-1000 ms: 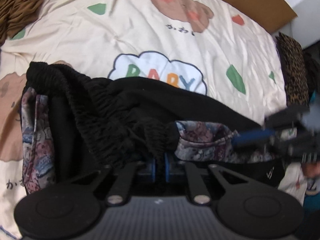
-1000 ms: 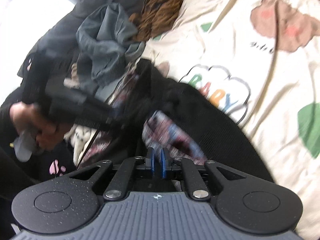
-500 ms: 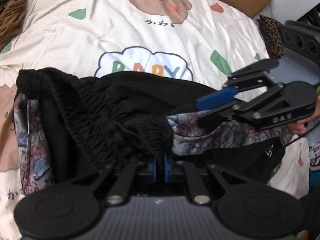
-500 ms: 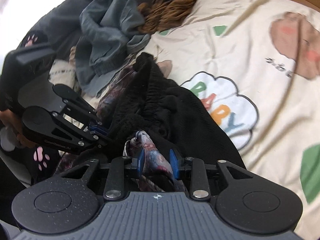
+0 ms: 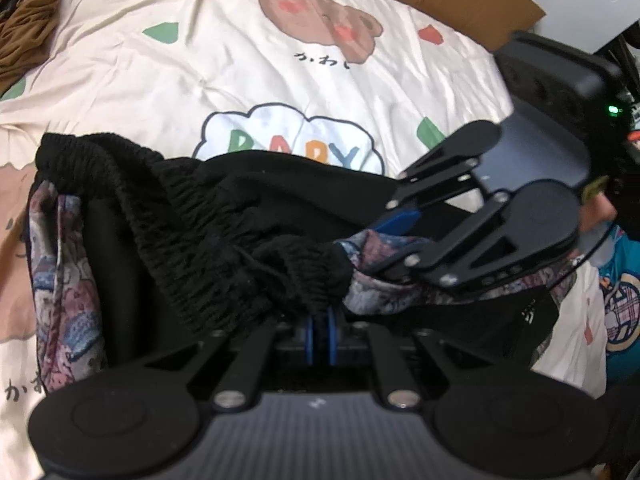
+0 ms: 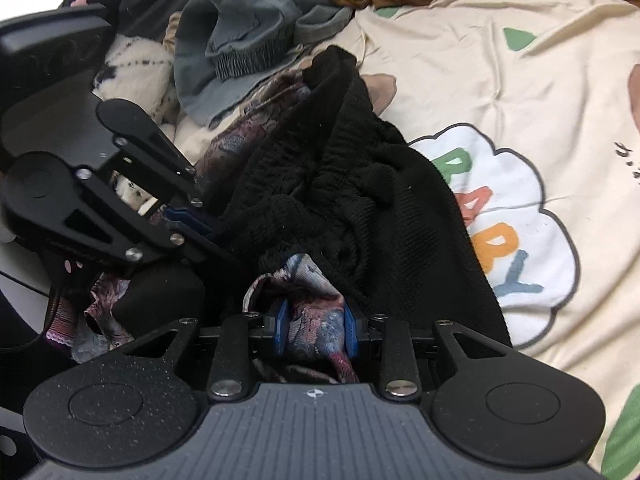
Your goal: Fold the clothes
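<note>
2 grippers: L gripper [image 5: 320, 330] pinching 1 black garment [image 5: 240, 220], R gripper [image 6: 315, 330] apart.

Two hand-held grippers [image 5: 320, 334] [image 6: 315, 330], one black garment [image 5: 208, 232], perhaps three others piled [image 6: 256, 20].

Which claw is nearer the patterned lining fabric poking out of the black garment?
Right. The right claw has the patterned lining between its open fingers. The left claw is shut on the black elastic waistband, just beside that lining.
</note>
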`<state>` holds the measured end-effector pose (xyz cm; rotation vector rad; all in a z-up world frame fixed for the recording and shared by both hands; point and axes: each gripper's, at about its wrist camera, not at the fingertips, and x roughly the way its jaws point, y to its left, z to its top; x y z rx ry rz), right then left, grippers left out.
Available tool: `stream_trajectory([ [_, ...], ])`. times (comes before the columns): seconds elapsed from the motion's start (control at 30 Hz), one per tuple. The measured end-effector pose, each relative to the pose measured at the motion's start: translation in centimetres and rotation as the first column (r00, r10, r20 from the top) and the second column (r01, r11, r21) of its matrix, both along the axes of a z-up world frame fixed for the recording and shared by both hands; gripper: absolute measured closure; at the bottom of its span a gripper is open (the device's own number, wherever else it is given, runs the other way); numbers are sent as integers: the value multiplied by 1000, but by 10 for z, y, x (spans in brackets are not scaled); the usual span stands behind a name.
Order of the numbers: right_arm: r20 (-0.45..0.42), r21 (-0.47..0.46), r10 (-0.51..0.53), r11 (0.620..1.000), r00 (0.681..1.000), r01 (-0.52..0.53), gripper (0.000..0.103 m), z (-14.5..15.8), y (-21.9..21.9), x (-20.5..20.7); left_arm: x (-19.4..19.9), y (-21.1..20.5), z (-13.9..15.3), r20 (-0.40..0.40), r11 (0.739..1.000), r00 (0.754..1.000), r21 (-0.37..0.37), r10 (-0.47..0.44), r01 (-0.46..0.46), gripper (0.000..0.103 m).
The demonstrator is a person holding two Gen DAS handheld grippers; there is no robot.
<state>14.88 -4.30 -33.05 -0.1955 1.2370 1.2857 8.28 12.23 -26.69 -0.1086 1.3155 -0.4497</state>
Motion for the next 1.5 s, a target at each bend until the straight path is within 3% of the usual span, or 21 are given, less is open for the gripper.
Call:
stream_trajectory([
  [0.1,-2,0,-2,1000,1000,2,75,-3,5,0,1,2,0,5,1000,1000,4,5,-5,96],
  [0.2,-1,9,-16,1000,1000,16,99,-4,5,0,3,6,3,15,1000,1000,-1,23,-23,95],
  [0.23,1,17,-32,999,999,32,102,-2,1,1,5,7,5,21,1000,999,-7,30,-30,94],
  [0.47,50,21,-179,984,983,178,103,16,-31,4,23,14,21,88,996,993,-36,84,-81,84],
  [0.67,119,12,-279,960,953,279,103,23,-54,8,33,27,24,114,990,984,33,133,-138,81],
  [0.93,221,-16,-377,921,900,390,103,27,-82,21,46,59,25,167,947,950,144,264,-289,80],
  [1.1,258,-26,-424,895,868,445,103,25,-99,30,52,76,25,213,916,930,209,301,-344,73],
  [1.23,285,-47,-442,880,851,472,103,24,-111,37,57,92,27,229,898,916,220,331,-380,72],
  [1.3,302,-56,-454,869,838,491,103,24,-118,42,60,100,30,251,888,904,225,345,-401,64],
  [1.37,317,-65,-471,855,823,514,103,23,-124,47,63,107,30,261,880,899,232,353,-413,63],
  [1.5,335,-88,-507,822,794,562,103,20,-137,55,67,111,22,249,883,903,236,349,-406,63],
])
